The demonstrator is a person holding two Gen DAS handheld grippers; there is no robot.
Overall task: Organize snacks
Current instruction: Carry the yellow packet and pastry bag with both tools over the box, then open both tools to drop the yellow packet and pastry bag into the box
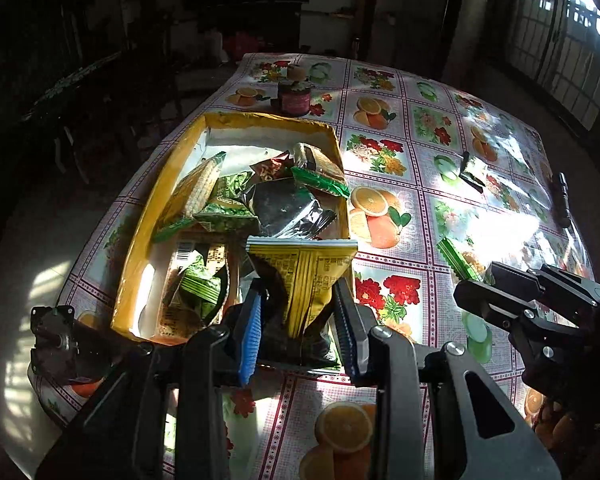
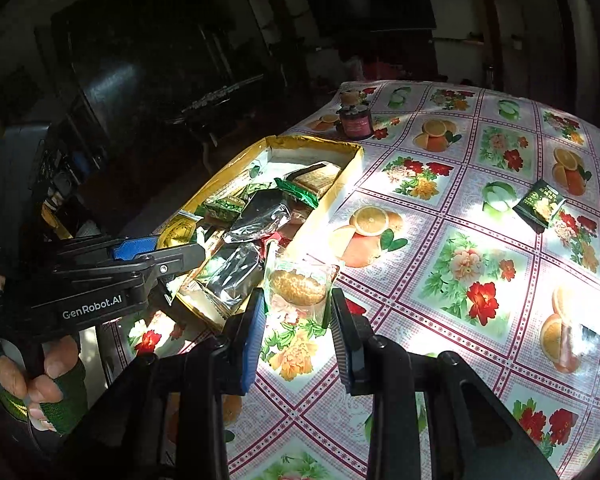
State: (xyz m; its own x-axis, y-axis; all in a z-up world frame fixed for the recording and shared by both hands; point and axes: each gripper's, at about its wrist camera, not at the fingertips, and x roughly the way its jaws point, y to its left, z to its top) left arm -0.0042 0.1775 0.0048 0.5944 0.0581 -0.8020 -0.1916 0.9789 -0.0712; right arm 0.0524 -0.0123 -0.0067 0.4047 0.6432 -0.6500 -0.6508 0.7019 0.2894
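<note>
In the left wrist view, the yellow-walled box (image 1: pixel 140 240) fills the left-centre of the frame, heaped with snack packets. At lower centre the left tool (image 1: pixel 300 320) is clenched on a yellow snack packet (image 1: pixel 304 276) at the box's near end. At lower right the right tool (image 1: pixel 496 292) hovers over the flowered bench (image 1: pixel 400 152).

In the right wrist view, the gloved left hand (image 2: pixel 36 376) sits at lower left. At centre the right tool (image 2: pixel 298 320) brackets a clear biscuit packet (image 2: pixel 300 286) just beside the box; whether its pads touch is unclear. A dark green packet (image 2: pixel 540 204) lies apart at right.
</note>
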